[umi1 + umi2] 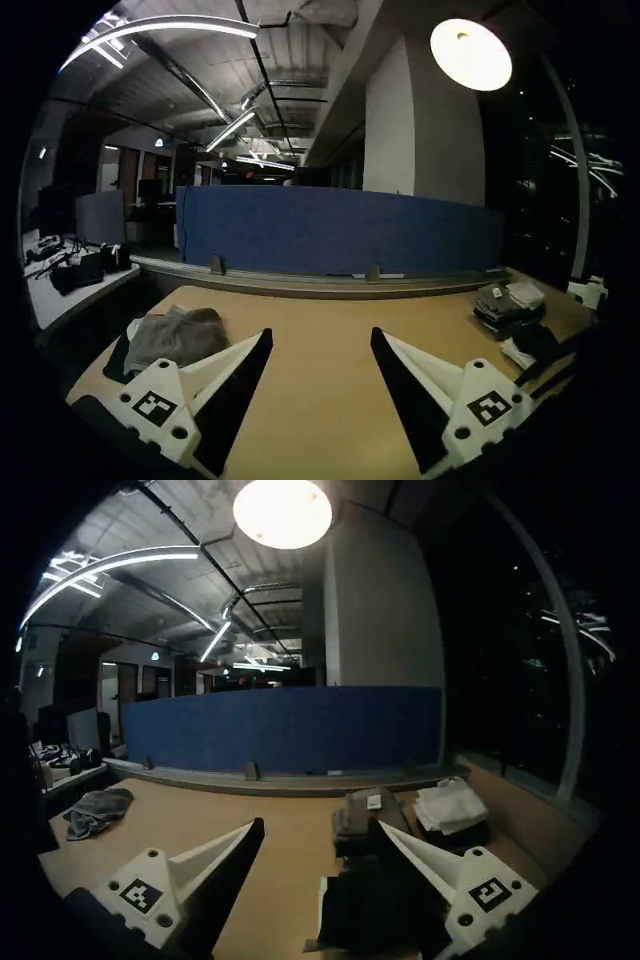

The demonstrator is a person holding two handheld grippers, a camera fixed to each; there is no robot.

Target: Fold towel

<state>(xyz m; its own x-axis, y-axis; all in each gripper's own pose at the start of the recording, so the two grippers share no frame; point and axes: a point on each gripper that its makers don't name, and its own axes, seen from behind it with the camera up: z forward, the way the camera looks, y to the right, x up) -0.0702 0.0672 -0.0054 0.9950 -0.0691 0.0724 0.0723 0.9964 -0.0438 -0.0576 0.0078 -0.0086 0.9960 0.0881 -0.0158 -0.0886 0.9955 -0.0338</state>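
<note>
A crumpled grey towel (176,336) lies in a loose heap at the far left of the wooden tabletop (320,392), unfolded and clear of both grippers. In the left gripper view, the left gripper (320,332) hovers above the bare middle of the tabletop, its white fingers spread wide with nothing between them and the towel just beyond its left finger. In the right gripper view, the right gripper (320,824) is likewise spread wide and empty. Its right finger stands in front of a stack of folded grey cloths (364,816). White folded cloths (450,804) sit to the right of that stack, and a dark cloth (376,912) lies nearer. A blue partition (336,228) runs along the tabletop's far edge, below a round ceiling lamp (470,54).
</note>
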